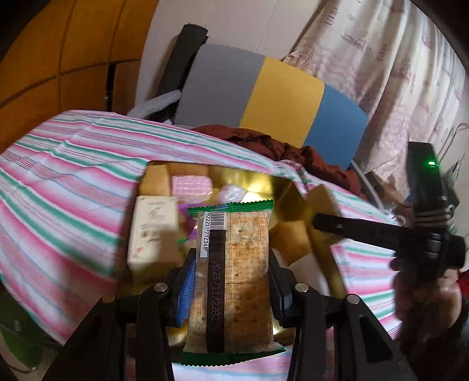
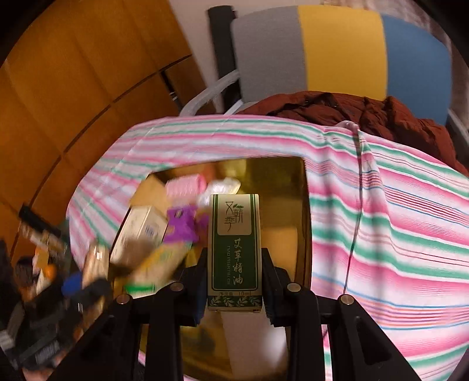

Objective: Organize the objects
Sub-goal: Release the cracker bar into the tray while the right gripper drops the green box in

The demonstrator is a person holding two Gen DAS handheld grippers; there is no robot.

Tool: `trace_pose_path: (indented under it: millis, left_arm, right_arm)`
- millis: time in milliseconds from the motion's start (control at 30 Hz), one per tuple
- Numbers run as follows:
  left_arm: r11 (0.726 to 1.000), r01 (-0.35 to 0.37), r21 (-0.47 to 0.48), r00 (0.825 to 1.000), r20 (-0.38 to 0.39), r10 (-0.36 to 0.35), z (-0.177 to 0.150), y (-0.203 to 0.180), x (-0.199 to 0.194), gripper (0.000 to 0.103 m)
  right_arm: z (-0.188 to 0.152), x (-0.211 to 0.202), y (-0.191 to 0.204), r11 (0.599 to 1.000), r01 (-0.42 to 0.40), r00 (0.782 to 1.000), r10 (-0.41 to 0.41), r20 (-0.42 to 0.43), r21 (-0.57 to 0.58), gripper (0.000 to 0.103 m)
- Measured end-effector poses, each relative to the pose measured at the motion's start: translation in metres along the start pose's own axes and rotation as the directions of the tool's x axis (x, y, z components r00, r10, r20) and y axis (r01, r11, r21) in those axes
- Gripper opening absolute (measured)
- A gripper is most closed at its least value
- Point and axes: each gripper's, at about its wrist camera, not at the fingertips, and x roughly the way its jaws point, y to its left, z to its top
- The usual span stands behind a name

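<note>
- Two grips, seen in turn: from the left wrist, my left gripper [image 1: 231, 281] clamps a green-edged cracker packet [image 1: 233, 278], jaws narrowed onto its sides, above the gold box [image 1: 287, 193].
- From the right wrist, my right gripper [image 2: 234, 281] pinches an upright green essential-oil carton [image 2: 234, 252] over that box.

Orange wood panels [image 2: 73, 88] stood beside a white wall [image 1: 234, 23]; a grey-yellow-blue chair [image 2: 337, 49] held a brown jacket [image 2: 381, 117], near patterned curtains [image 1: 395, 64].

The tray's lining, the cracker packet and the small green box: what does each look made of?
Tray lining: probably gold foil-faced card, mirror-shiny, with glare.
Cracker packet: clear glossy plastic film with crimped, zigzag-cut green ends.
Green box: printed paperboard, satin finish, crisp folded edges.
</note>
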Motion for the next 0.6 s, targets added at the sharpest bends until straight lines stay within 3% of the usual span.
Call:
trace_pose_path:
  millis: [100,167,233,433,500,600]
  left_arm:
    - [1.0,0.011,-0.023,1.0,-0.005,-0.011,0.015,-0.004,0.016,0.043]
    - [0.999,0.009,-0.033,1.0,-0.009,-0.009,0.023,-0.006,0.027,0.043]
    - [1.0,0.002,-0.026,0.999,-0.033,-0.003,0.028,-0.011,0.039,0.043]
    - [0.999,-0.018,-0.042,0.997,-0.073,0.015,0.025,-0.013,0.062,0.053]
    - [0.999,-0.025,-0.037,0.997,-0.08,0.022,0.023,-0.013,0.063,0.064]
    - [0.998,-0.043,-0.035,0.996,-0.074,0.04,0.019,-0.013,0.058,0.064]
  right_arm:
    - [0.013,0.005,-0.005,0.999,-0.004,1.0,0.004,0.01,0.045,0.034]
    - [0.017,0.007,-0.006,0.998,0.005,1.0,-0.006,0.013,0.055,0.052]
    - [0.017,0.008,-0.01,0.997,-0.006,1.0,0.005,0.019,0.071,0.06]
    - [0.011,0.012,-0.017,0.996,-0.003,1.0,0.002,0.012,0.088,0.062]
    - [0.006,0.014,-0.018,0.996,-0.001,1.0,0.0,0.005,0.085,0.064]
    - [-0.004,0.013,-0.016,0.997,0.013,1.0,-0.013,-0.002,0.078,0.066]
